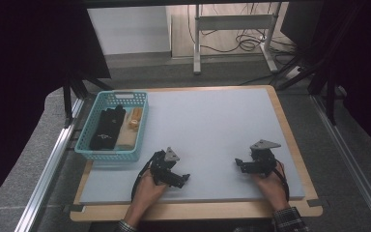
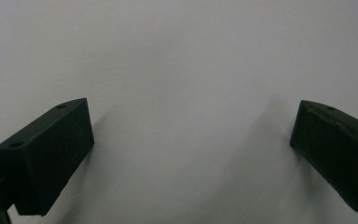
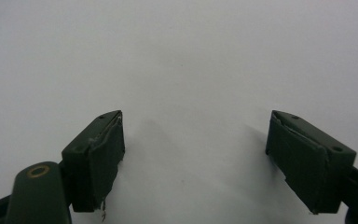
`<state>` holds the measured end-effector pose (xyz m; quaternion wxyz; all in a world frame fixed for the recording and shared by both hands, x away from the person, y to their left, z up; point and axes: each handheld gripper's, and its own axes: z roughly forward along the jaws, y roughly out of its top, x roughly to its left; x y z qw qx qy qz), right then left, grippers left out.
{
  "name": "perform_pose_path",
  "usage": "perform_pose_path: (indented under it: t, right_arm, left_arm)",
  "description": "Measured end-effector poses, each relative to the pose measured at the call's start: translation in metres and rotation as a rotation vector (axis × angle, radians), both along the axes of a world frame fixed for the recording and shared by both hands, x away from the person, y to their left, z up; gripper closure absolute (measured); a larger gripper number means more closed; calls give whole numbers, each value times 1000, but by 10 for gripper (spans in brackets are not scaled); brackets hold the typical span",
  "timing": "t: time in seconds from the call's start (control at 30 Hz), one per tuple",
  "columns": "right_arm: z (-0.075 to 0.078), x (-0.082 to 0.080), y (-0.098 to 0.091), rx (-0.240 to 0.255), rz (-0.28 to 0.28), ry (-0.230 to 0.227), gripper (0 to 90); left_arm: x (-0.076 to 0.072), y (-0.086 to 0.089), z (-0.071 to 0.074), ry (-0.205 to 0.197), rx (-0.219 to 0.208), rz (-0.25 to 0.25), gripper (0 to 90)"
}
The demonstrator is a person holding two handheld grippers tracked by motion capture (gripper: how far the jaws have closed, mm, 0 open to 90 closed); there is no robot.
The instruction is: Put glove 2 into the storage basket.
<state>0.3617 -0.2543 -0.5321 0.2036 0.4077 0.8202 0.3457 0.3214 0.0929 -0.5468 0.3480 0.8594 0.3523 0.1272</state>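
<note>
Both hand-held grippers rest low over the near part of the table, each gripped by a hand from behind.

Left hand-held gripper: jaws spread wide, nothing between them; its own view shows bare grey surface only. It points toward the middle of the table.

Right hand-held gripper: jaws likewise released and empty. In its own view the pad lining on both jaws looks frayed at the edges, with a loose thread hanging from the left one.

Nearest things: turquoise basket at the far-left part of the table, just left of and beyond the left gripper. It holds a black fabric item, possibly a glove or pouch (cannot tell), an orange-capped item lying along the right wall, and a pale flat piece beneath. The grey mat is otherwise bare.

Risks, as judgement:
- The basket sits at the mat's left edge, partly over the wooden border. A sideways push from the left gripper could slide it toward the table edge.
- The basket is light and perforated; a jaw tip could catch in the wall holes and lift or tip it during a reach-in.
- The black fabric is soft and dark; a pinch may gather only a fold, and it may drag the orange-capped item along.
- Worn pads on the right gripper may slip on smooth items.
- Cables trailing from the grippers could snag on the basket rim.
</note>
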Motion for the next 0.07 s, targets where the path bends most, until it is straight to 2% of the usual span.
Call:
perform_pose_path:
  t: [0.07]
  right_arm:
    - [0, 0, 0, -1, 1, -1, 189]
  left_arm:
    - [-1, 0, 0, -5, 3, 5, 0]
